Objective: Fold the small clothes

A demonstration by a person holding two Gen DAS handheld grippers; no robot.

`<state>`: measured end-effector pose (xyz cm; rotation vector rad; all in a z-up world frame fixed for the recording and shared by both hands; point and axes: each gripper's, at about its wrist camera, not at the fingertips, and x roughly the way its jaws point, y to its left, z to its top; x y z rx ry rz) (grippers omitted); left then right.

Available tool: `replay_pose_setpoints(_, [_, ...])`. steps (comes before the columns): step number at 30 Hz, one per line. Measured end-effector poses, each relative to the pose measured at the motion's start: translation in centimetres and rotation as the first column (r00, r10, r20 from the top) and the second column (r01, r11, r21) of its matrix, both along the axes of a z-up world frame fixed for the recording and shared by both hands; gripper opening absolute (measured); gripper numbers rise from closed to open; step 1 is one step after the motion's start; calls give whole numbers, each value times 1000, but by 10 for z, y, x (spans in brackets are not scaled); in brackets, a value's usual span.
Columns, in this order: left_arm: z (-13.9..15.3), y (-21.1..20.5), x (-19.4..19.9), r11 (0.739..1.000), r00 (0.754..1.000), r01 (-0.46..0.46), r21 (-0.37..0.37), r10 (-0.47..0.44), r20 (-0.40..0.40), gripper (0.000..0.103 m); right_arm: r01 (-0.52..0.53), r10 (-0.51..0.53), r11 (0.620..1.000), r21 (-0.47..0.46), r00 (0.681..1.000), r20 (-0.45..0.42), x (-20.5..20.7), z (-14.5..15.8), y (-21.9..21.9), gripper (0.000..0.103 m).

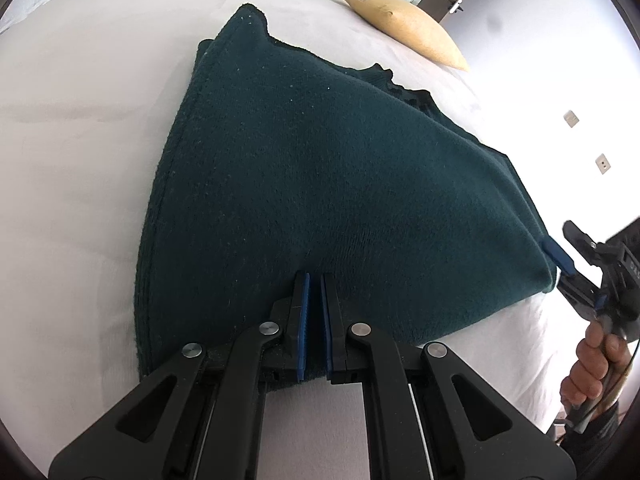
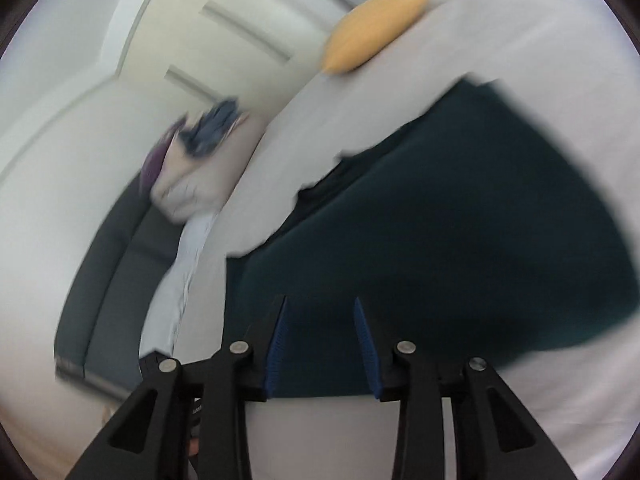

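Item: dark teal knit garment (image 1: 320, 184), lying spread on the white bed sheet (image 1: 80, 160), its near edge lifted off the sheet by the grippers. Far corner points toward the head of the bed; a ribbed dark hem shows along the garment's far right edge.

Left gripper (image 1: 315, 320): at the garment's near edge, blue-padded fingers (image 1: 303, 320) drawn close together with a fold of the knit pinched between them.

Right gripper (image 2: 320, 344): at the garment's right-hand corner. Its own view is motion-blurred; fingers stand moderately apart with cloth lying between the pads (image 2: 365, 344). Whether they clamp the cloth cannot be told. In the left view the same gripper (image 1: 560, 268) meets the garment's corner, held by a hand (image 1: 588, 372).

Yellow cushion (image 1: 404, 24): on the sheet, well beyond the garment's far edge.

Heap of mixed fabrics (image 2: 196, 152): off the bed, left of the garment in the right view, resting on a dark sofa (image 2: 120, 256).
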<state>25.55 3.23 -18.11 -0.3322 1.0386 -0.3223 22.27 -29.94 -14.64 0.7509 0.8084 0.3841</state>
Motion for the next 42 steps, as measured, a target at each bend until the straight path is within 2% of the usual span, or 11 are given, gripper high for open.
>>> replay_pose_setpoints(4, [-1,-4,5,1000,1000,5,11,-5,5,6,-40,32,997,-61,992,-118,24,-30,24,41])
replay_pose_setpoints(8, [-1,-3,5,1000,1000,5,7,-5,7,6,40,-41,999,-16,990,-135,4,-47,-5,13])
replay_pose_setpoints(15, [-1,-3,4,1000,1000,2,11,-2,12,6,255,-260,965,-54,959,-110,-37,-30,-52,14])
replay_pose_setpoints(19, [-1,-3,3,1000,1000,1,12,-1,15,6,229,-232,970,-82,972,-35,-41,-2,-36,46])
replay_pose_setpoints(25, [-1,-2,4,1000,1000,3,7,-3,14,6,57,-55,997,-56,997,52,-5,23,24,53])
replay_pose_setpoints(30, [0,1,3,1000,1000,4,-9,-4,25,6,21,-24,999,-42,997,-77,30,-15,41,88])
replay_pose_setpoints(31, [1,2,2,1000,1000,5,-20,-5,29,6,14,-28,996,-93,988,-154,37,-32,43,79])
replay_pose_setpoints(34, [11,19,-6,998,999,-31,-46,32,21,6,-40,23,976,-213,996,-85,33,-16,59,84])
replay_pose_setpoints(38, [36,57,-15,988,988,-148,-36,149,36,7,-44,40,991,-126,999,-35,19,-1,53,84])
replay_pose_setpoints(40, [41,74,-13,984,985,-168,-60,170,31,19,-38,36,995,-97,999,-15,18,5,49,84])
replay_pose_setpoints(42, [34,91,-6,969,985,-171,-176,170,-19,66,-39,39,998,-46,999,2,18,8,45,84])
